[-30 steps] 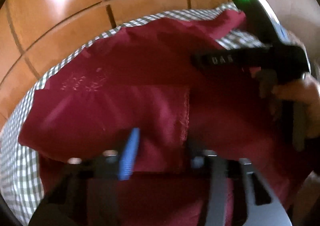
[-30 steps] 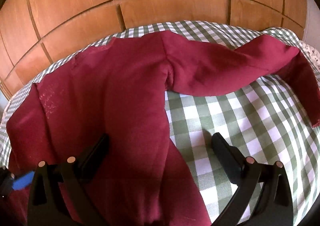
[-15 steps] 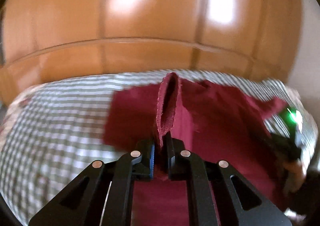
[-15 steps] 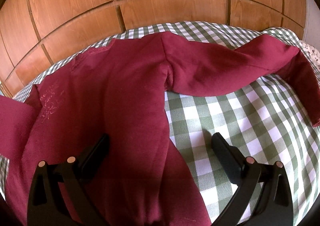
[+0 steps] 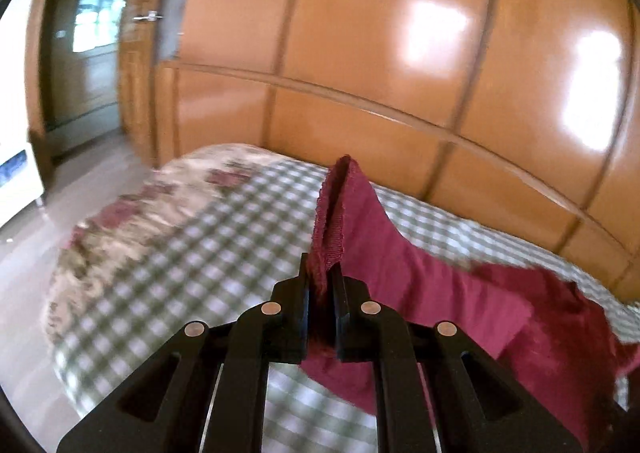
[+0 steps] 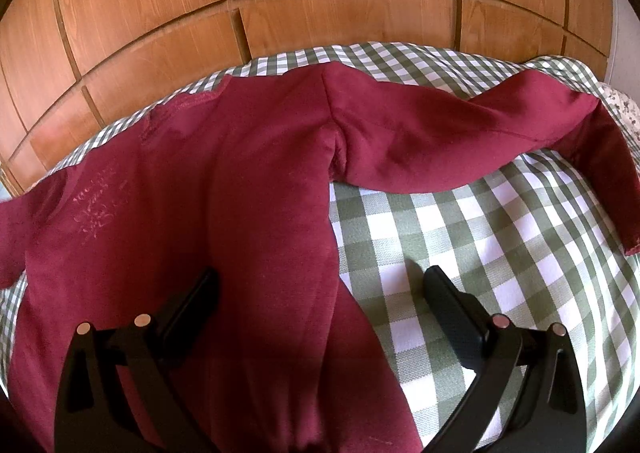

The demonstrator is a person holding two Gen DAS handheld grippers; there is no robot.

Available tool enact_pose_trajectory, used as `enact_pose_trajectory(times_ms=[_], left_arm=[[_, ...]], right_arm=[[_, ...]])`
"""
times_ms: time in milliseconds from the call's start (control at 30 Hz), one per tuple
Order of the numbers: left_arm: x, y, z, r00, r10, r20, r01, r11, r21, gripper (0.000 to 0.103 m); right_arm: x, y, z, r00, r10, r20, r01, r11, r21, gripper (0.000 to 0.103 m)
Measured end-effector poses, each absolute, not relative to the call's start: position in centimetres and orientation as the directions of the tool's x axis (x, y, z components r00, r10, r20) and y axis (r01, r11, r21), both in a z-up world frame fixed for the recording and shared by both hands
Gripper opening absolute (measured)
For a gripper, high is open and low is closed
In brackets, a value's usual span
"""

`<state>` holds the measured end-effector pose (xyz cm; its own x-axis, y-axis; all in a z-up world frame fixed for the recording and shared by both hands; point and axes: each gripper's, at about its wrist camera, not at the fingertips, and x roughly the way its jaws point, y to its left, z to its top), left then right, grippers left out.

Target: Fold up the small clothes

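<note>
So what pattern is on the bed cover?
Green and white checks on the bed cover, clearest in the right wrist view.

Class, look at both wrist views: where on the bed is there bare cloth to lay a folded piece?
Free: the checked cover below the outstretched sleeve, beside the open right gripper; also the checked stretch left of the cuff pinched in the left gripper. Crowded: the garment's body.

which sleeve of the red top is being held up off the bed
The sleeve pinched by its cuff in the left gripper. The other sleeve lies flat on the checked bedcover, untouched by the open right gripper.
</note>
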<state>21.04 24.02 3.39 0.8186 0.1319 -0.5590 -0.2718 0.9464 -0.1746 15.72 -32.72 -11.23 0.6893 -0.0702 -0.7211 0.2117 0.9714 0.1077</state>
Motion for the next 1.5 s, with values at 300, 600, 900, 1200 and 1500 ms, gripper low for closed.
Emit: enact_pose_trajectory(times_ms=[300, 600, 900, 1200, 1500], left_arm=[[24.0, 31.5, 0.5, 0.735, 0.273, -0.620, -0.455, 0.878, -0.152, 0.006], [25.2, 34.5, -4.2, 0.646, 0.296, -0.704, -0.544, 0.825, -0.152, 0.006], [21.0, 33.7, -4.4, 0.741, 0.174, -0.649, -0.510, 0.774, -0.375, 0.092], [19.9, 31.8, -6.6, 0.724, 0.015, -0.689, -0.502, 0.697, -0.512, 0.058], [22.8, 33.1, -7.4, 0.728, 0.031, -0.684, -0.564, 0.595, -0.573, 0.043]], right_arm=[[15.8, -32.7, -11.4, 0.684, -0.073, -0.726, 0.211, 0.972, 0.101, 0.101], [15.9, -32.6, -11.5, 0.680, -0.081, -0.729, 0.214, 0.973, 0.092, 0.101], [16.0, -32.6, -11.5, 0.680, -0.081, -0.729, 0.215, 0.972, 0.092, 0.101], [16.0, -32.7, -11.6, 0.681, -0.077, -0.728, 0.214, 0.972, 0.097, 0.101], [16.0, -32.7, -11.7, 0.681, -0.077, -0.728, 0.213, 0.972, 0.097, 0.101]])
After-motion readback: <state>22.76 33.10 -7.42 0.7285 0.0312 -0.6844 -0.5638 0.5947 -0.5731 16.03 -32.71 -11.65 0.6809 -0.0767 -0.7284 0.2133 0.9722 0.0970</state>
